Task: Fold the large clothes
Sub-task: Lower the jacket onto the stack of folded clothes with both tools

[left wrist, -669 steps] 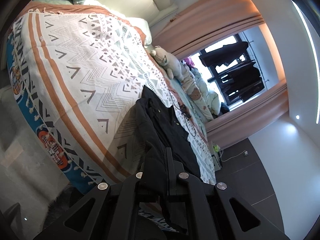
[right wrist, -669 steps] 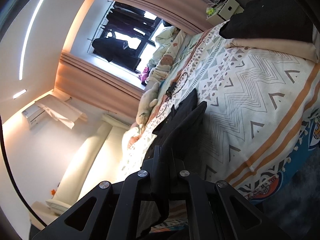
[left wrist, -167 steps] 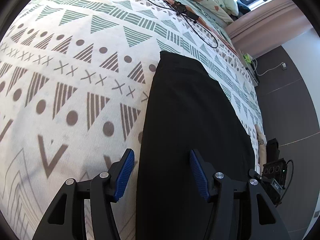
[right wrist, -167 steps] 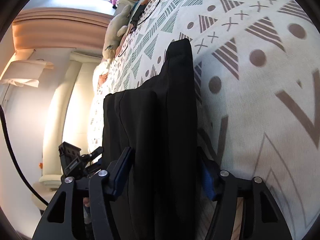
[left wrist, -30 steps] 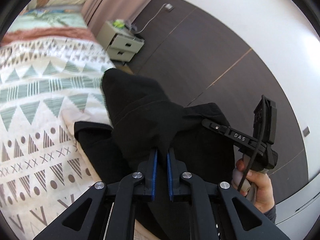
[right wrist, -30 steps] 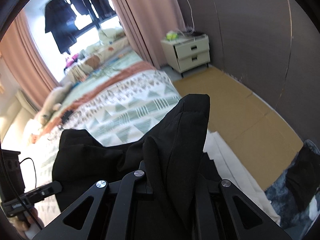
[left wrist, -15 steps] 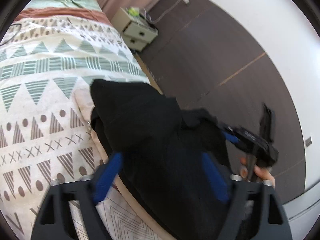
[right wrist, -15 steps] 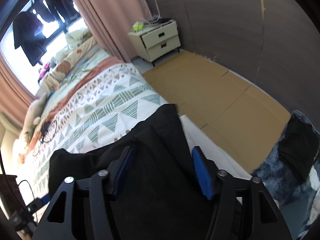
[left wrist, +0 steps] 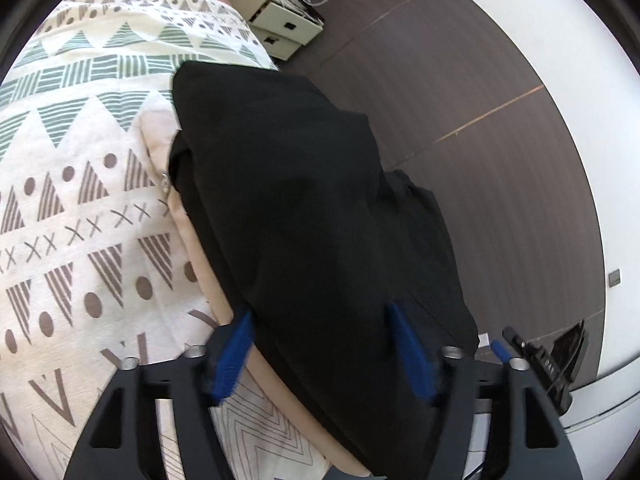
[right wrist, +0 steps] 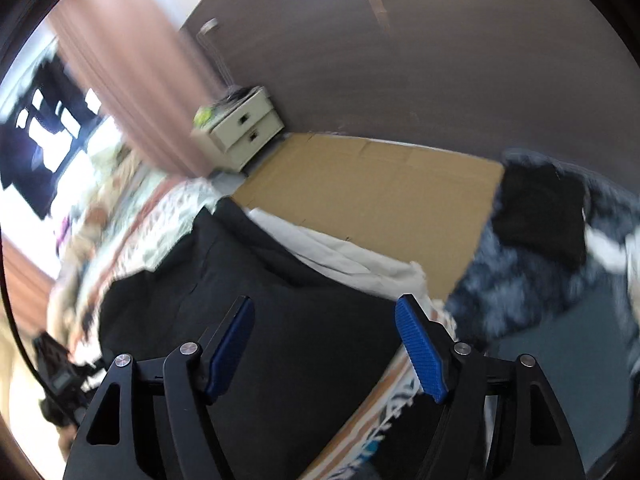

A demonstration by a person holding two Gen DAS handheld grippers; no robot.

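Black garment [left wrist: 304, 208] folded at patterned bedspread [left wrist: 80, 200] edge, left gripper [left wrist: 320, 348] and right gripper [right wrist: 326, 344] jaws spread, clear above it

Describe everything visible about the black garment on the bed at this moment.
The black garment is plain, matte dark fabric, folded into a thick, layered bundle with soft rounded edges. It lies at the corner of the bed, resting on the patterned bedspread and a peach-coloured layer beneath it, and seems to reach past the edge. The left gripper and right gripper are both open, their blue pads on either side of the cloth without clamping it. No buttons, print or labels can be made out.
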